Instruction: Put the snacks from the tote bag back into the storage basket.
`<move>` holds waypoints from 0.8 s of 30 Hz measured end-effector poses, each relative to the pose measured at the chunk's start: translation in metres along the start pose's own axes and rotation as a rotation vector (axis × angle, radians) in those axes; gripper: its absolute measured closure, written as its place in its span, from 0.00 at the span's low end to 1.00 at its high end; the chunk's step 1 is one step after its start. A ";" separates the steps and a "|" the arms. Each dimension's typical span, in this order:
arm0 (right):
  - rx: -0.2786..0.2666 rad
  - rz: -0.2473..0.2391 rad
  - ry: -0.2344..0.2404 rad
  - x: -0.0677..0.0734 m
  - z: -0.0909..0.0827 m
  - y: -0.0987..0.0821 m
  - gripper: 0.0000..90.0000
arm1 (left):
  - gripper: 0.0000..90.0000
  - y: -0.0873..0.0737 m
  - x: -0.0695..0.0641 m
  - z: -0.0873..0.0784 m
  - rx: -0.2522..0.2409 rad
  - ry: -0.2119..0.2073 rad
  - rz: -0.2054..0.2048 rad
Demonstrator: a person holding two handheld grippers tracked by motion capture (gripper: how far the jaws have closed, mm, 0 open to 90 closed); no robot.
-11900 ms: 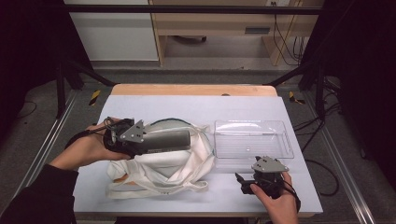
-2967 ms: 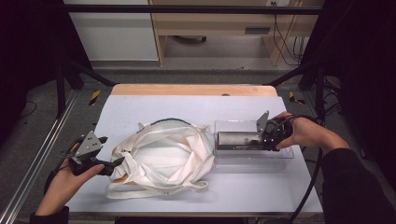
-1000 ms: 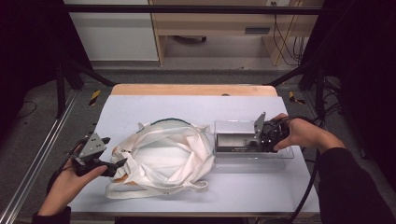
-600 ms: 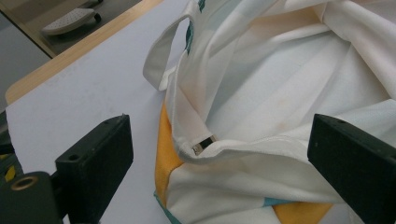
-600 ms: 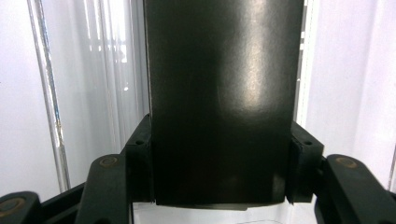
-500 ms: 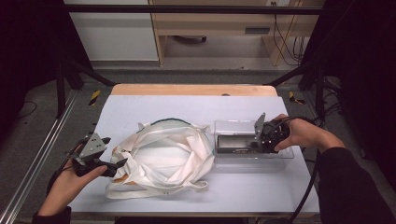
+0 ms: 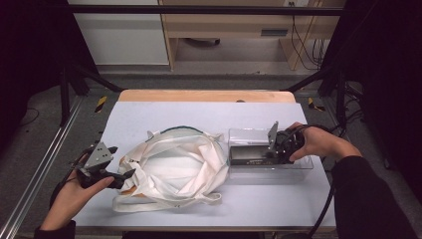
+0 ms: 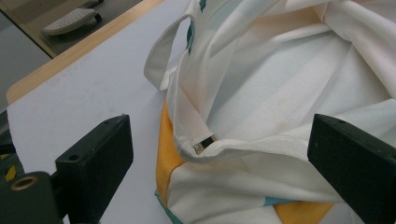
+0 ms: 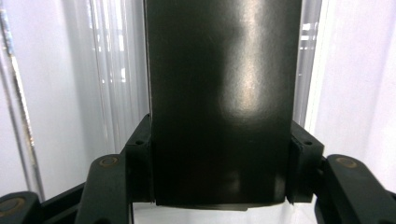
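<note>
The right gripper (image 7: 268,149) has its 2 fingers (image 9: 140,172) clamped on a dark box (image 9: 219,102), which sits between them inside the clear tray (image 7: 298,172) on the counter (image 7: 164,112). The left gripper (image 7: 130,175) stands with fingers (image 8: 95,163) spread wide, gripping nothing; the white cloth bag (image 7: 174,167) lies just ahead of and between them, its rim untouched. Judging from this, the box is not yet out of the tray and the bag's mouth not yet held open.

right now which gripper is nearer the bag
Left. The left gripper sits at the bag's left edge, jaws open around its rim. The right gripper is apart from it, clamped on a dark box in the clear tray.
</note>
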State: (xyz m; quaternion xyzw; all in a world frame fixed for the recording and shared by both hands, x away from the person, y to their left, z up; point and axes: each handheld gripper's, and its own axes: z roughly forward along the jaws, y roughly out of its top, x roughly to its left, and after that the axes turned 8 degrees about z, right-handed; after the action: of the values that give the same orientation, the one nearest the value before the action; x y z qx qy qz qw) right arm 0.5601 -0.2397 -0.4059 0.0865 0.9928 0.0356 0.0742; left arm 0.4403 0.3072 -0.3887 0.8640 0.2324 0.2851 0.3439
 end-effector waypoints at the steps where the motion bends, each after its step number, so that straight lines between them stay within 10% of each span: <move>1: 0.012 0.005 0.003 0.000 0.000 0.000 0.47 | 0.08 0.000 0.000 0.000 0.000 0.000 0.001; 24: -0.123 0.167 -0.068 -0.002 -0.028 -0.011 0.22 | 0.08 0.001 0.000 -0.003 -0.004 0.003 0.000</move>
State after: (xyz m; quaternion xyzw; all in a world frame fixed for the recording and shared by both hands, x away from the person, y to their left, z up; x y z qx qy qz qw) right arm 0.5556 -0.2523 -0.3784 0.1653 0.9751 0.0994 0.1098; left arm 0.4389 0.3080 -0.3865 0.8628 0.2323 0.2870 0.3453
